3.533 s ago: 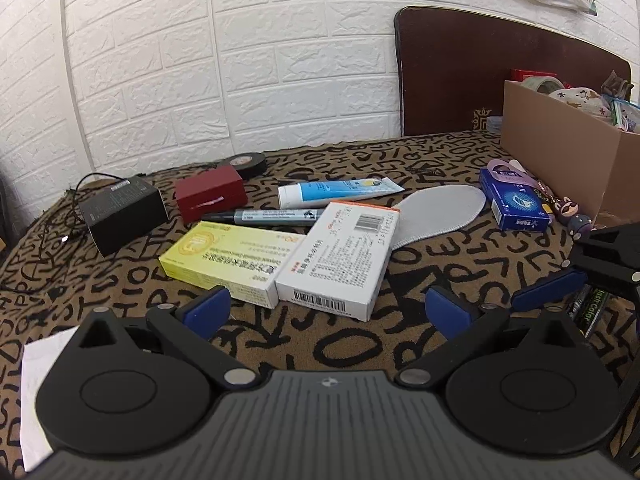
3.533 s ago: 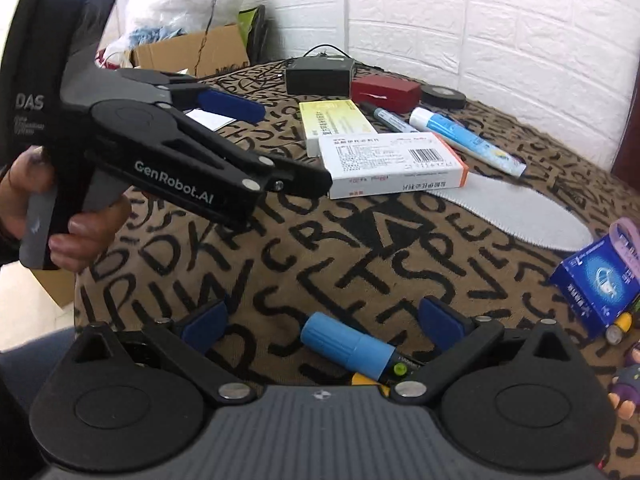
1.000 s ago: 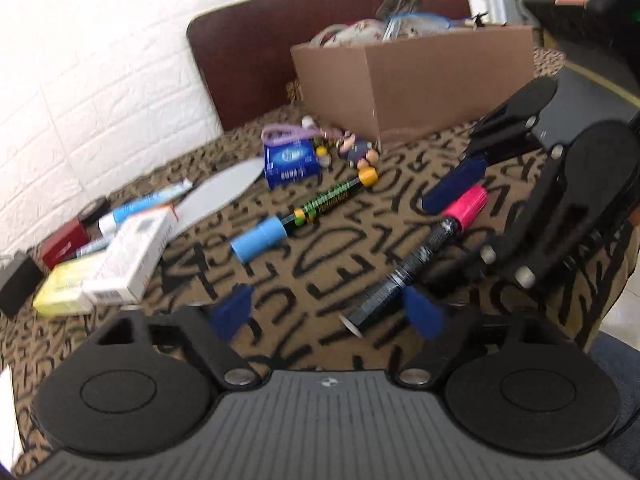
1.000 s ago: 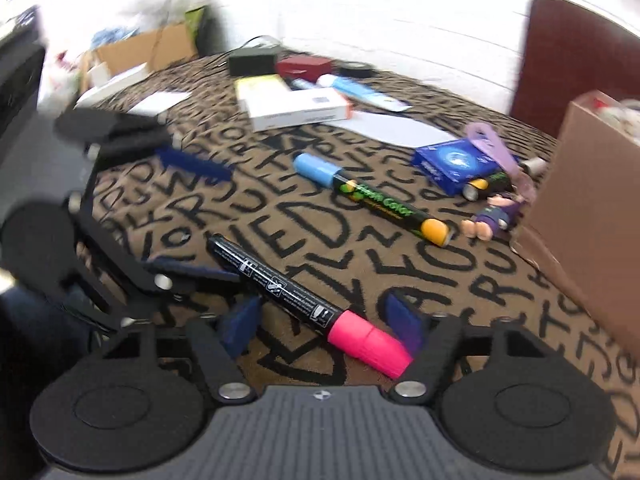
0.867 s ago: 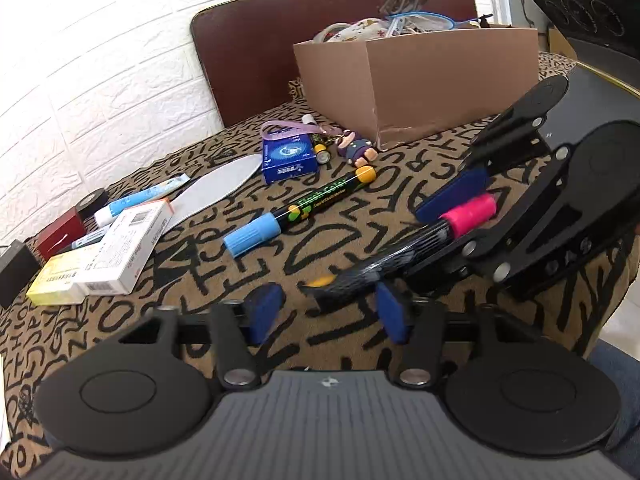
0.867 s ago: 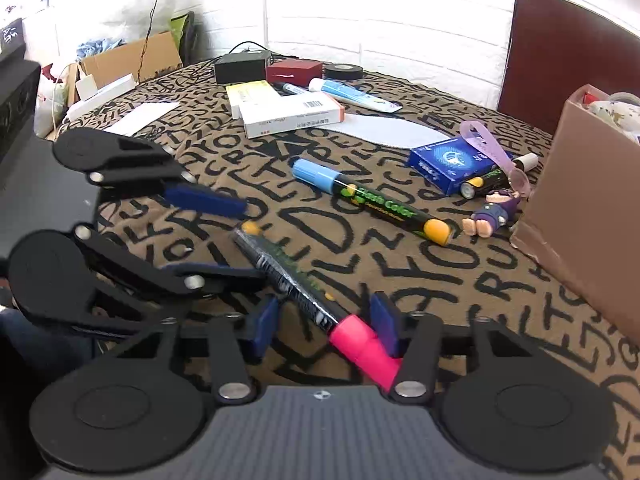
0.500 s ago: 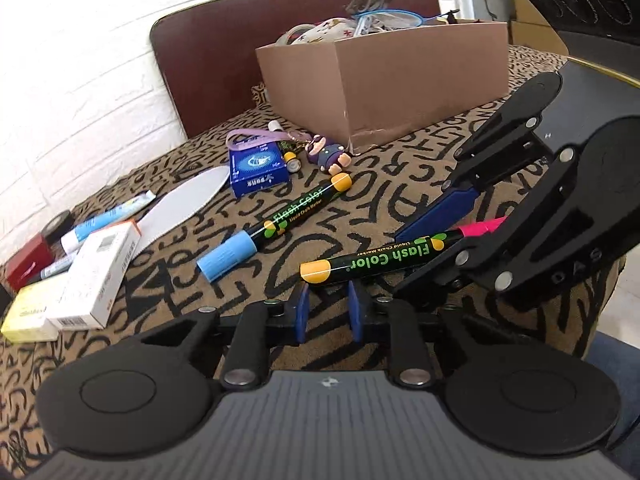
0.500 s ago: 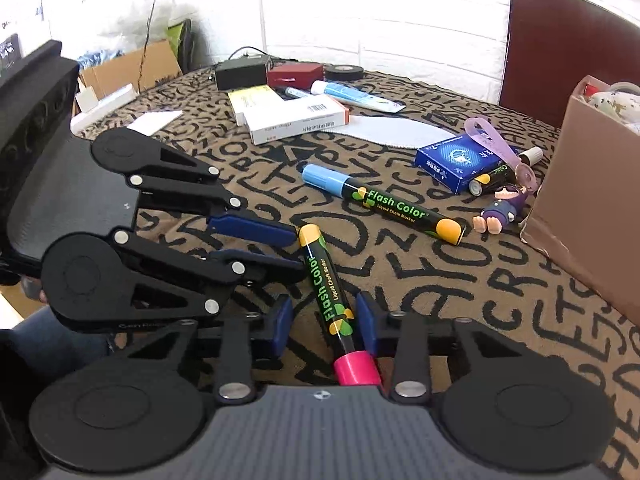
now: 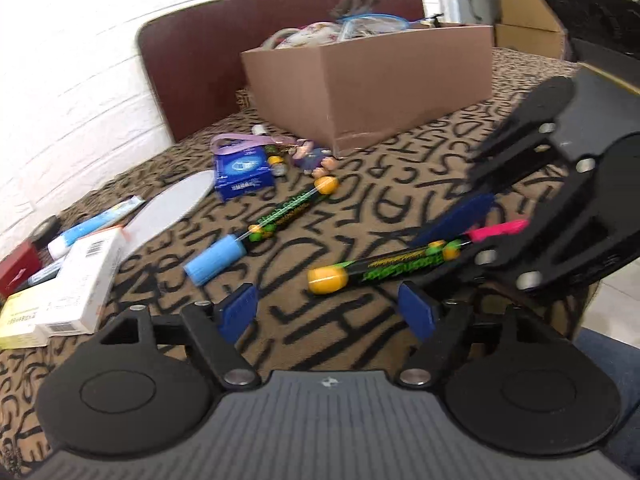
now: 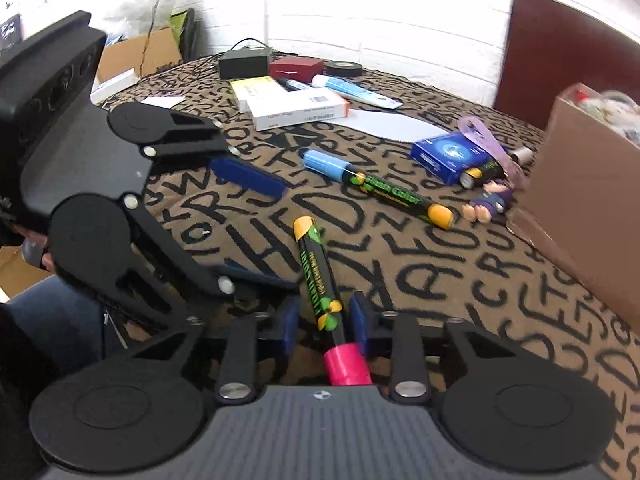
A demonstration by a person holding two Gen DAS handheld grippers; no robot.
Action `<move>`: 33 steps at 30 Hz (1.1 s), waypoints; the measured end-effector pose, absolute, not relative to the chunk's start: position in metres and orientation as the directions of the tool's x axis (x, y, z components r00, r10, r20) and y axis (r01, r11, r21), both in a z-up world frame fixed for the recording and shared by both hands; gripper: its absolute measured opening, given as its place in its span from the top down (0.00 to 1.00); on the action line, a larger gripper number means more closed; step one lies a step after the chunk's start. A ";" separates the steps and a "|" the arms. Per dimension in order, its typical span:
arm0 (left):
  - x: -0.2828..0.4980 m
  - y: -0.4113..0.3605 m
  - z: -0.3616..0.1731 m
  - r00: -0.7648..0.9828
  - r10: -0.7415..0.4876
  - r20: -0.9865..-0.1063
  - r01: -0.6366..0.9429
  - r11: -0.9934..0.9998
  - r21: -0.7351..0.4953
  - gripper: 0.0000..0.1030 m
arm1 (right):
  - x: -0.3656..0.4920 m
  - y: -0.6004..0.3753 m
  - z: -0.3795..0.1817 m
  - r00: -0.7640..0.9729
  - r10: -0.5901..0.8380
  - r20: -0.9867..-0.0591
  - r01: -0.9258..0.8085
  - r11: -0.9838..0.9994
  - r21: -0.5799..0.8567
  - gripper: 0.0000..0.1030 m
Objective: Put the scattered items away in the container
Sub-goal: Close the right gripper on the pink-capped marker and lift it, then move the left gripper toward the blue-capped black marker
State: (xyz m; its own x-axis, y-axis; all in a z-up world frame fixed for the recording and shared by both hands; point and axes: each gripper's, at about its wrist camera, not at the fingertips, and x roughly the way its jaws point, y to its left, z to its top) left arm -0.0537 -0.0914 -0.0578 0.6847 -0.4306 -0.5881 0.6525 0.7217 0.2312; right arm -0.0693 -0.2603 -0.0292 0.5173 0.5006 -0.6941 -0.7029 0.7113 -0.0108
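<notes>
Lettered tablecloth [image 10: 460,280]; box [image 10: 592,184] contents blurred, cut off

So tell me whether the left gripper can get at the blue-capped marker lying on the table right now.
Probably yes. The left gripper has just been opening and holds nothing, and the blue-capped marker lies ahead with only bare tablecloth between. The right gripper, shut on the pink-capped marker, sits off to the side.

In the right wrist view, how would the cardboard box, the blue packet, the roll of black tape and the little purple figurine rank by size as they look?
1. cardboard box, partly cut off
2. blue packet
3. roll of black tape and purple figurine: look alike; the tape lies farther away, so unranked.
</notes>
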 end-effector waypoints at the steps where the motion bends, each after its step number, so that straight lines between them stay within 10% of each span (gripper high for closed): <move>1: -0.052 -0.090 -0.058 0.685 -0.435 -0.584 0.651 0.725 0.225 0.30 | -0.068 -0.258 -0.029 0.520 0.499 -0.693 -0.704 0.710 -0.017 0.79; 4: -0.048 -0.086 -0.057 0.642 -0.478 -0.600 0.693 0.696 0.188 0.51 | -0.065 -0.256 -0.029 0.521 0.508 -0.686 -0.707 0.707 -0.013 0.82; 9: -0.049 -0.086 -0.054 0.647 -0.468 -0.602 0.692 0.692 0.205 0.52 | -0.061 -0.254 -0.027 0.516 0.525 -0.677 -0.714 0.700 -0.001 0.85; 33: -0.044 -0.056 -0.049 0.643 -0.491 -0.588 0.702 0.684 0.196 0.32 | -0.052 -0.232 -0.026 0.489 0.547 -0.679 -0.764 0.644 -0.032 0.85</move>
State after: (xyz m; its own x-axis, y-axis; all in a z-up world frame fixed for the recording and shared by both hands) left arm -0.0440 -0.0558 -0.0486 0.6428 -0.4909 -0.5881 0.7022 0.6843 0.1964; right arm -0.0517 -0.2317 -0.0257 0.4891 0.5472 -0.6792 -0.7644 0.6439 -0.0317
